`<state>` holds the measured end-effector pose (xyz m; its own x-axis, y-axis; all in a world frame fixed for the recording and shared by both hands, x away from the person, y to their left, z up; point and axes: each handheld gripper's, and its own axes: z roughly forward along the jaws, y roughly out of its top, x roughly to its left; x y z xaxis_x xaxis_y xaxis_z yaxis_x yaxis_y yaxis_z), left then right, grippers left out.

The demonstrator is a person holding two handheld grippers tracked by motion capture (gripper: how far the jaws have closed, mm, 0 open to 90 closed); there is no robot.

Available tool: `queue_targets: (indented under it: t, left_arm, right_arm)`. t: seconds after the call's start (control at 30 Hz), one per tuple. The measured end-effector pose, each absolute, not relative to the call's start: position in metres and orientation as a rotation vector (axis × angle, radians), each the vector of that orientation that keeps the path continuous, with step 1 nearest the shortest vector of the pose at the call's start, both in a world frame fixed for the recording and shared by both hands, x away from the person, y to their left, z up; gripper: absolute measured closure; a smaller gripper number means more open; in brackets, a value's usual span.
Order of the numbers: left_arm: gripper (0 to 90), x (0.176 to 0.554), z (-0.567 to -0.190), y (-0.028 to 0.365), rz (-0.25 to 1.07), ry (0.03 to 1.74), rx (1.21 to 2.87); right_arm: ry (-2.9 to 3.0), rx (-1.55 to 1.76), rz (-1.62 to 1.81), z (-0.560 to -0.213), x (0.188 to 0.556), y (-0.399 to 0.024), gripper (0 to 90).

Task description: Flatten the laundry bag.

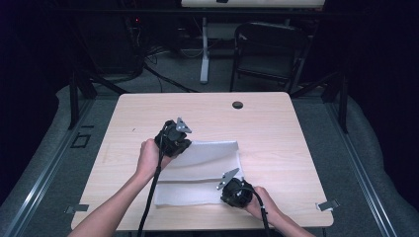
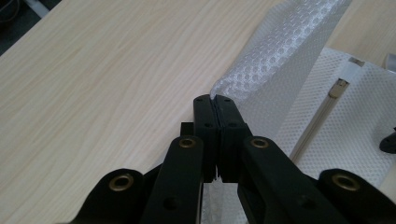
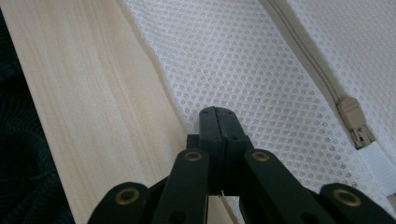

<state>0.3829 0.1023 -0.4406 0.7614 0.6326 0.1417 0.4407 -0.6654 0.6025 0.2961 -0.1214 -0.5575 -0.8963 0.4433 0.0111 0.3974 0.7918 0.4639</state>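
Observation:
A white mesh bag (image 1: 202, 168) lies on the wooden table (image 1: 276, 128), its far left part raised into a fold. My left gripper (image 1: 185, 143) is shut on that raised corner; the left gripper view shows the mesh (image 2: 280, 60) rising from the closed tips (image 2: 215, 98). A beige zipper (image 2: 322, 112) runs across the flat part. My right gripper (image 1: 228, 183) is at the bag's near right corner. In the right gripper view its jaws (image 3: 217, 111) are shut over flat mesh (image 3: 261, 60) close to the bag's edge, with nothing seen between them. The zipper pull (image 3: 352, 119) lies to the right.
A black grommet hole (image 1: 237, 104) sits near the table's far edge. Metal clips (image 1: 326, 205) hold the front corners. A folding chair (image 1: 269, 49) stands behind the table. The table's edge and dark floor (image 3: 18, 140) lie just left of my right gripper.

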Motion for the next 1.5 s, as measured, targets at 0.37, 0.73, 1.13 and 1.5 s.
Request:
queue_targets:
  t: [0.37, 0.73, 1.13, 1.5]
  left_arm:
    - [89.1, 0.397, -0.432, 0.1, 0.516, 0.826, 2.348]
    - [89.2, 0.417, -0.426, 0.097, 0.566, 0.832, 2.311]
    - [89.1, 0.437, -0.432, 0.096, 0.61, 0.899, 2.259]
    - [89.1, 0.456, -0.441, 0.092, 0.661, 0.947, 2.22]
  right_arm:
    - [2.88, 0.701, 0.744, -0.558, 0.294, -0.118, 90.0]
    - [2.893, 0.737, 0.734, -0.557, 0.293, -0.117, 90.0]
    - [2.917, 0.706, 0.736, -0.557, 0.286, -0.11, 90.0]
    - [2.925, 0.699, 0.733, -0.557, 0.287, -0.112, 90.0]
